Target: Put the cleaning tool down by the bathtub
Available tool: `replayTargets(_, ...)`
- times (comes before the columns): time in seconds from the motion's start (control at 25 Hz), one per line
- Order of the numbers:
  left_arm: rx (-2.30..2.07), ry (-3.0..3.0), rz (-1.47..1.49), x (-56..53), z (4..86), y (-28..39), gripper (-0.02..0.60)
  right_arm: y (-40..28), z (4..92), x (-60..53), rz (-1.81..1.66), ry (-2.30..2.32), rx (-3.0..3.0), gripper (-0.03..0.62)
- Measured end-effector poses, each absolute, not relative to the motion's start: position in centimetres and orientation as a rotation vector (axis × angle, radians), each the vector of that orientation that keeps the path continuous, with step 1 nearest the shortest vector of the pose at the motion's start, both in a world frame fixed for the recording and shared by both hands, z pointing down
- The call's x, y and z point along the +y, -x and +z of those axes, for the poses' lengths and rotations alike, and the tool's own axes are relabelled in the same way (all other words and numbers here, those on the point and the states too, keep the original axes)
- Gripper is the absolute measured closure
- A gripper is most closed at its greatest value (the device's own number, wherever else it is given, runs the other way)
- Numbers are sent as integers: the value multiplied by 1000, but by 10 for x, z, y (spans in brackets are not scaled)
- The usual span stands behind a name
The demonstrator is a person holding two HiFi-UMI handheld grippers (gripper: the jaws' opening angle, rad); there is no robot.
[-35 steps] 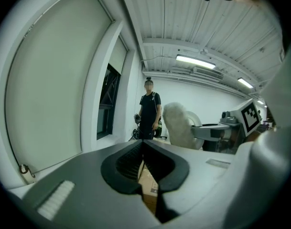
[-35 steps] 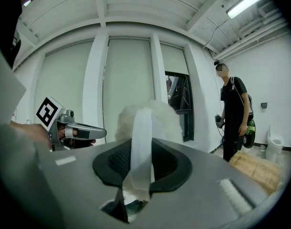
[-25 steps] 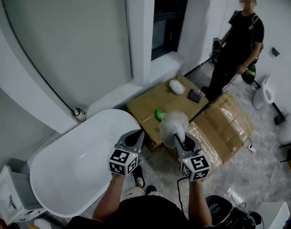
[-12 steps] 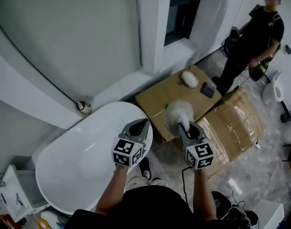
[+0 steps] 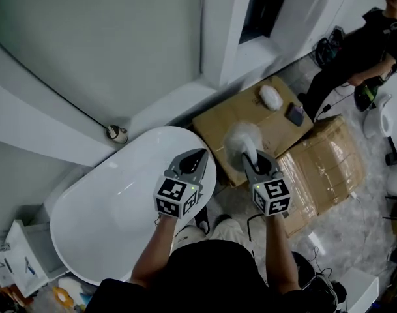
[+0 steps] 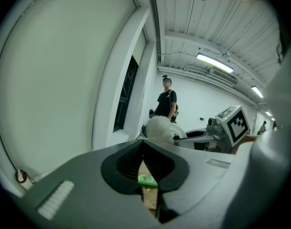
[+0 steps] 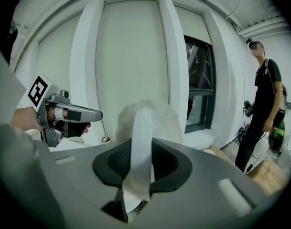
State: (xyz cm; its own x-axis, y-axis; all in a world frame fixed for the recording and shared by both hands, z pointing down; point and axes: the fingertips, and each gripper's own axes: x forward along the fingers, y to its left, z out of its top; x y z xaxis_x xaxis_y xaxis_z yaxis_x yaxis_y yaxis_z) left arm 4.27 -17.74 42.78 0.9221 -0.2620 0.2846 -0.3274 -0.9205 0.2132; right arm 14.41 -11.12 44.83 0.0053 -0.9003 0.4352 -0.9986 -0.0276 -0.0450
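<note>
Right gripper has its jaws clamped on the flat white handle of the cleaning tool, which rises between the pads in the right gripper view and ends in a fluffy white head. From the head view, that head hangs in the air over the near edge of a flat cardboard box, just beyond the rounded end of the bathtub. Left gripper is level with it over the tub's rim, jaws drawn together with nothing in them.

Between the tub's end and the boxes runs only a narrow strip of marbled floor, partly taken up by the wearer's shoe. A second, tape-wrapped box butts against the first on the right. The flat box carries a white bundle and a small dark item on its far half; its near half is bare. The tub's far side lies close along the wall ledge. Another person stands beyond the boxes.
</note>
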Motion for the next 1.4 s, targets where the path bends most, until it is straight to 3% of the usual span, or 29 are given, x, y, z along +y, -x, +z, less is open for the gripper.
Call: replayTargets(1.4, -923, -2566, 459, -231, 487, -101, 583, -215, 616, -236, 793, -1531, -2144, 500)
